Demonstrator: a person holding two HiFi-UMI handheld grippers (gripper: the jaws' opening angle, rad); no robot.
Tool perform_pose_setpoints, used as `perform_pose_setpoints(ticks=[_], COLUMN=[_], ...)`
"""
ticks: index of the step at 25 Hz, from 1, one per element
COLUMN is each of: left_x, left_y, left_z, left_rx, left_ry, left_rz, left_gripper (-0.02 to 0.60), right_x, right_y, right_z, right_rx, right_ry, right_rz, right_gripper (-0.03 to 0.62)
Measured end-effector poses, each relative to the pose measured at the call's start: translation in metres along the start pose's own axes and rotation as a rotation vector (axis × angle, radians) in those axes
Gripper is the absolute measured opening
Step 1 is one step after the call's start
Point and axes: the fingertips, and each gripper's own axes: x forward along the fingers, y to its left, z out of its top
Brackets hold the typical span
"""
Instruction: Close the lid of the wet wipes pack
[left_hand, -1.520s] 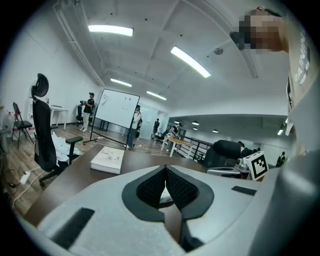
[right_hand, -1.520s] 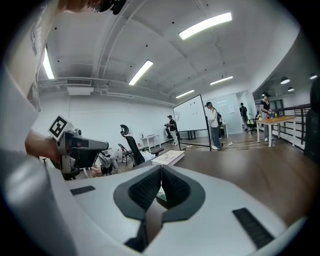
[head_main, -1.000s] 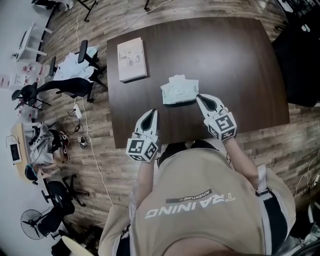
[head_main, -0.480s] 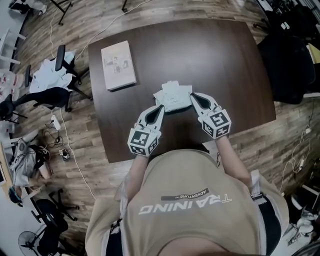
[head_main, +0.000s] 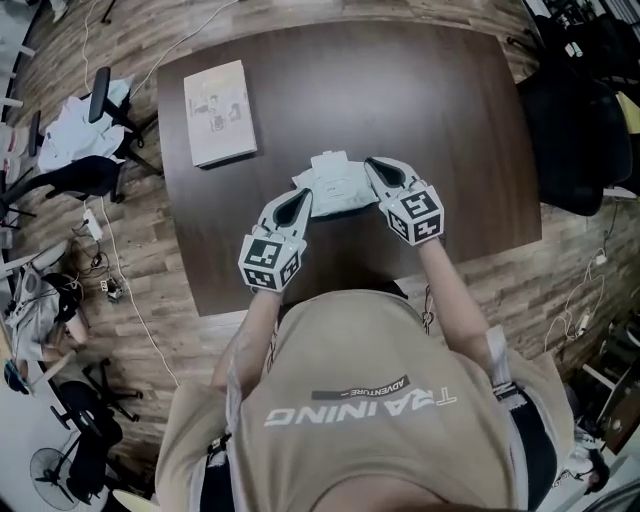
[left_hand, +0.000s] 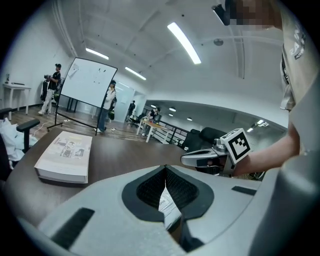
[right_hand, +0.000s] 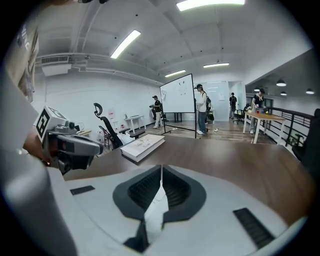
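Wet wipes pack (head_main: 335, 183) is located roughly mid-bench, flat on the dark top of the bench (head_main: 450, 120), slightly nearer the near edge than the far one. Lid state can't be made out from the head view.

Left gripper (head_main: 300, 203) is brought in from the near-left and angled toward the pack's near-left corner. Its jaws are seen pinched together on a thin white strip of the pack's wrapper (left_hand: 167, 205), which is caught between the pads at the left gripper (left_hand: 165, 169).

Right gripper (head_main: 378, 172) is brought in from the near-right, with its tips at the pack's right end. Its jaws are likewise clamped narrow on a white fold of the pack (right_hand: 154, 210), as seen at the right gripper (right_hand: 161, 171).

Both forearms are extended forward over the near edge and converge on the pack: left forearm (head_main: 255, 325) is angled inward to the right, right forearm (head_main: 447, 290) inward to the left. The grippers are held low, close to the surface, one at each end of the pack.

Each gripper is visible in the other's view, just across the pack.

Book (head_main: 218, 125) is lying flat by the far-left corner, well apart from the pack.
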Motion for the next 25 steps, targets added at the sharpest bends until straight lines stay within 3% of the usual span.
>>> perform_pose_setpoints(ticks=[5, 9, 17, 21, 25], left_x=[0.010, 0.021, 0.039, 0.046, 0.046], left_y=[-0.005, -0.010, -0.011, -0.007, -0.004], left_z=[-0.006, -0.017, -0.036, -0.036, -0.034], left_rx=[0.000, 0.057, -0.053, -0.059, -0.070], left_ry=[0.028, 0.077, 0.097, 0.105, 0.097], left_rz=[0.023, 0.028, 0.018, 0.019, 0.037], left_gripper=[0.011, 0.011, 0.011, 0.011, 0.011], right_x=[0.024, 0.046, 0.084, 0.099, 0.108], right_y=[-0.012, -0.018, -0.025, -0.020, -0.018], right_z=[-0.007, -0.021, -0.051, -0.058, -0.065], right_rx=[0.055, 0.051, 0.017, 0.073, 0.064], right_ry=[0.013, 0.060, 0.215, 0.280, 0.341], right_rz=[0.074, 0.136, 0.212, 0.300, 0.337], right_gripper=[0.017, 0.017, 0.018, 0.083, 0.083])
